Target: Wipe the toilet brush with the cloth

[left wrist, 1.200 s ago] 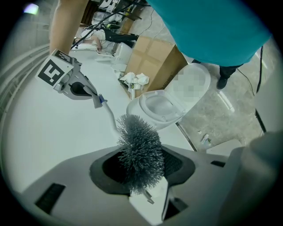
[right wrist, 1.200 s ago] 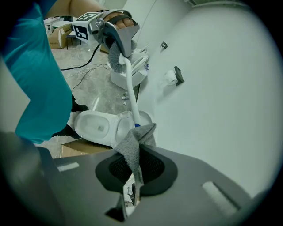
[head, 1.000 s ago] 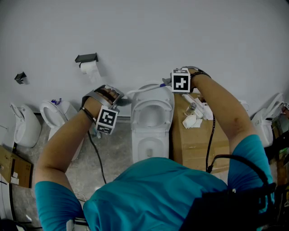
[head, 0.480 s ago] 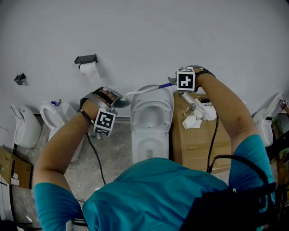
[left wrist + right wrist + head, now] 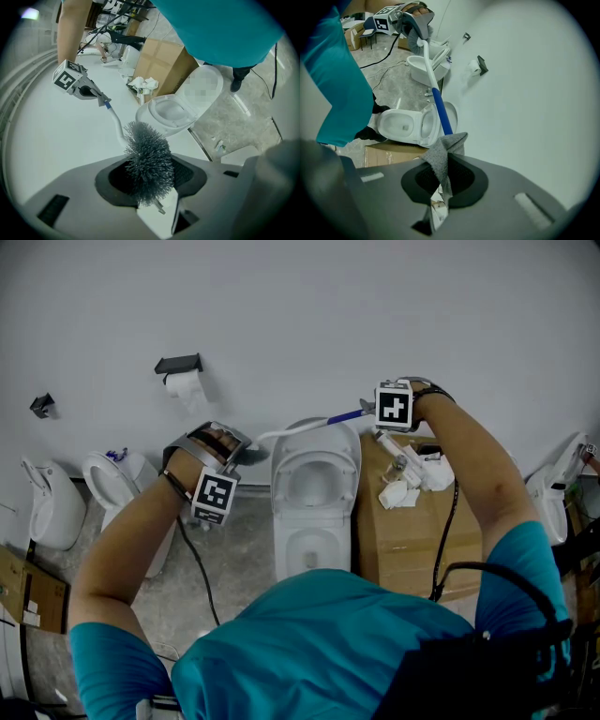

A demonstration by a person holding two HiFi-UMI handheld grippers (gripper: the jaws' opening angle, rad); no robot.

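Note:
The toilet brush runs level in front of the wall above the toilet. Its grey bristle head [image 5: 149,159] sits between the jaws of my left gripper [image 5: 152,187], which is shut on it; in the head view this gripper [image 5: 236,454] is left of the toilet. The white handle [image 5: 291,430] ends in a blue grip [image 5: 346,415]. My right gripper [image 5: 368,409] is shut on a grey cloth [image 5: 442,158] that is folded round the blue grip [image 5: 442,115]. From the left gripper view, the cloth [image 5: 101,99] shows at the handle's far end.
A white toilet [image 5: 314,488] with its lid up stands below the brush. Right of it is a cardboard box [image 5: 412,531] with white items [image 5: 412,474] on top. Another toilet [image 5: 117,479] stands at the left, a paper holder [image 5: 181,364] hangs on the wall, and a cable [image 5: 202,568] crosses the floor.
My right gripper has slid the cloth to the right along the handle, toward the blue end. The left gripper and the brush head have stayed in place.

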